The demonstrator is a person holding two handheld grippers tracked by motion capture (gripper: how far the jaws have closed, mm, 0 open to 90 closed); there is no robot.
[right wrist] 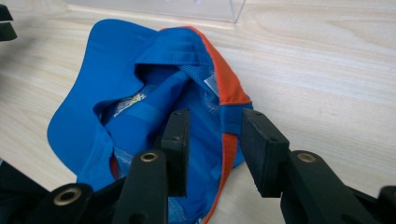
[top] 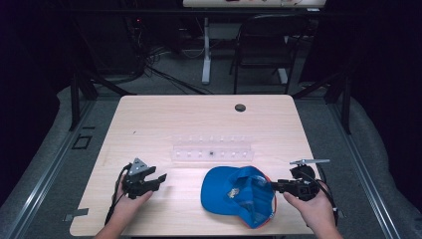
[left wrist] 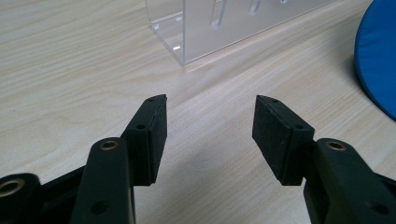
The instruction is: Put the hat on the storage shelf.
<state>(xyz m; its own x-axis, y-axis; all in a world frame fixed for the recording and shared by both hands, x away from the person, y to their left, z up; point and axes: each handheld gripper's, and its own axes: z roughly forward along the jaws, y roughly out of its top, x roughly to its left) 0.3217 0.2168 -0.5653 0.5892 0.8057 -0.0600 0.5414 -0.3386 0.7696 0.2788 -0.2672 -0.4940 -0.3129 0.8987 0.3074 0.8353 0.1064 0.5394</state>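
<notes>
Blue cap [top: 239,195] upside down near table's [top: 149,114] front edge, right of centre. Right gripper [right wrist: 212,140] nearer, jaws spread astride orange-trimmed rim, not pinching. Left gripper [left wrist: 208,130] spread, empty, well apart.

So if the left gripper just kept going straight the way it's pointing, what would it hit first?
Probably the clear plastic rack. The left gripper is open over bare table, and the rack's near corner lies ahead. Depth is unclear.

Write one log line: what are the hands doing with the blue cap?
right gripper: jaws open, straddling cap rim | left gripper: open, empty | cap: upside down
</notes>
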